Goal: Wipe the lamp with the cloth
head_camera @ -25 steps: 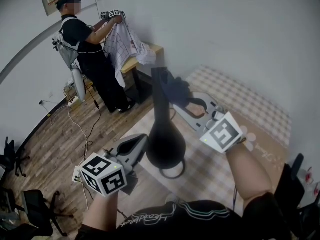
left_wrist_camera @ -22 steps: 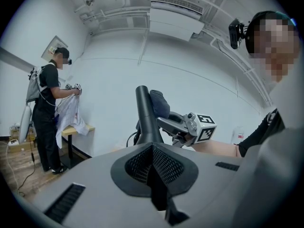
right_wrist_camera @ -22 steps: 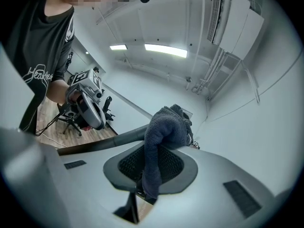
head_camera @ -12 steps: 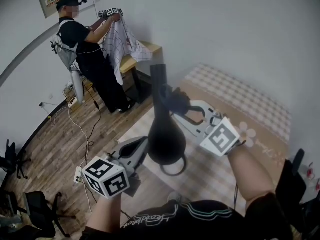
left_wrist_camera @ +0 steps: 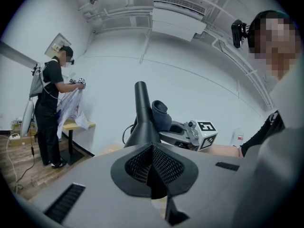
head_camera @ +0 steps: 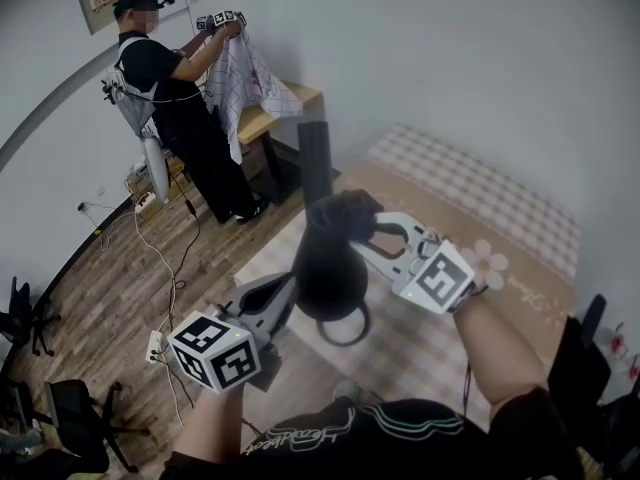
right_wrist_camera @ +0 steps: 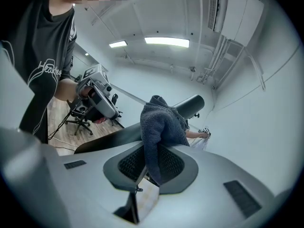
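Observation:
A black lamp (head_camera: 325,263) with a round body and a tall neck stands at the middle of the head view. My left gripper (head_camera: 283,290) is at the body's lower left, shut on the lamp's bottom edge. In the left gripper view the lamp (left_wrist_camera: 141,118) rises straight from the jaw tips. My right gripper (head_camera: 365,238) is shut on a dark grey cloth (head_camera: 342,216), which is pressed against the base of the neck. The cloth (right_wrist_camera: 159,127) hangs between the jaws in the right gripper view, draped over the lamp (right_wrist_camera: 190,107).
A checked cover (head_camera: 470,198) lies under and behind the lamp. A cable loop (head_camera: 345,328) sits by its foot. At the back left a person (head_camera: 170,78) holds up a checked fabric (head_camera: 245,83) by a wooden table (head_camera: 290,103). Office chairs (head_camera: 70,408) and cables stand on the wooden floor.
My right gripper has slid the cloth down the lamp's neck toward the round body. The left gripper and the lamp have barely moved.

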